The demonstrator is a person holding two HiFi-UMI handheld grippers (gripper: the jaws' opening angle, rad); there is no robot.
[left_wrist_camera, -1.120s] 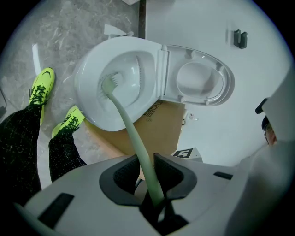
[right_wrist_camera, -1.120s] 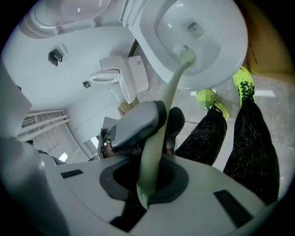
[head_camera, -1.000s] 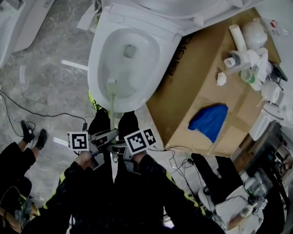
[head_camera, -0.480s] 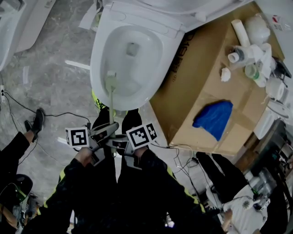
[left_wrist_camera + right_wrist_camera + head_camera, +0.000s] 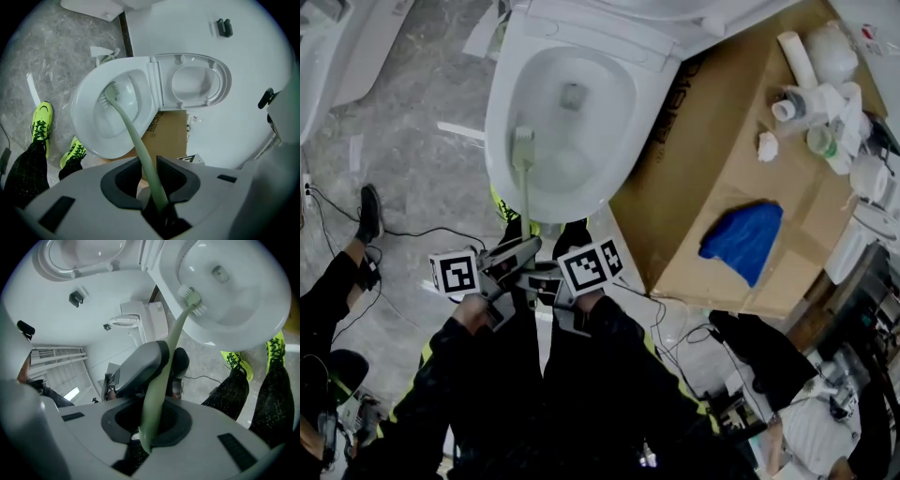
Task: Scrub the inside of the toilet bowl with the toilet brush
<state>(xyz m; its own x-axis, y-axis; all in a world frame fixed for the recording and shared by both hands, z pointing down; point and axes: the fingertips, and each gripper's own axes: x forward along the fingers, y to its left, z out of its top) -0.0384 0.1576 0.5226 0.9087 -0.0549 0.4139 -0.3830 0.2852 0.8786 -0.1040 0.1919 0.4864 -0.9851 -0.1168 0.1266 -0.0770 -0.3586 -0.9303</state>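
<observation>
1. The toilet bowl [image 5: 499,131] stands open below the person, its seat lid [image 5: 197,84] raised. The inner walls look white and bare, with the drain opening towards the back.

2. A cardboard box [image 5: 722,141] sits just beside the bowl on its right. A blue cloth [image 5: 742,239] and assorted white bottles lie on top of it. None of these bear on the step.

3. The toilet brush [image 5: 525,197] has a long pale green handle that runs from the grippers over the front rim and down into the bowl.

4. The left gripper [image 5: 149,166] is clamped on the handle, which passes snugly between its dark pads. The right gripper [image 5: 152,416] is closed on the handle's near end, just behind the left one. The two sit close together.

5. The brush head [image 5: 523,148] rests against the bowl's left inner wall, high up and near the rim.

Assessment: scrubbing is under way. Only the left wall is being addressed, so the back, the right side and the drain area presumably remain.

Recommendation:
- Hold both clamps firm so the thin handle does not twist or slip.
- Use the forward gripper as a pivot and the rear one to steer.
- Press the bristles flat to the porcelain.
- Work round the wall in overlapping strokes, then descend towards the drain.
- Keep the head below the rim to avoid flicking water out.
</observation>
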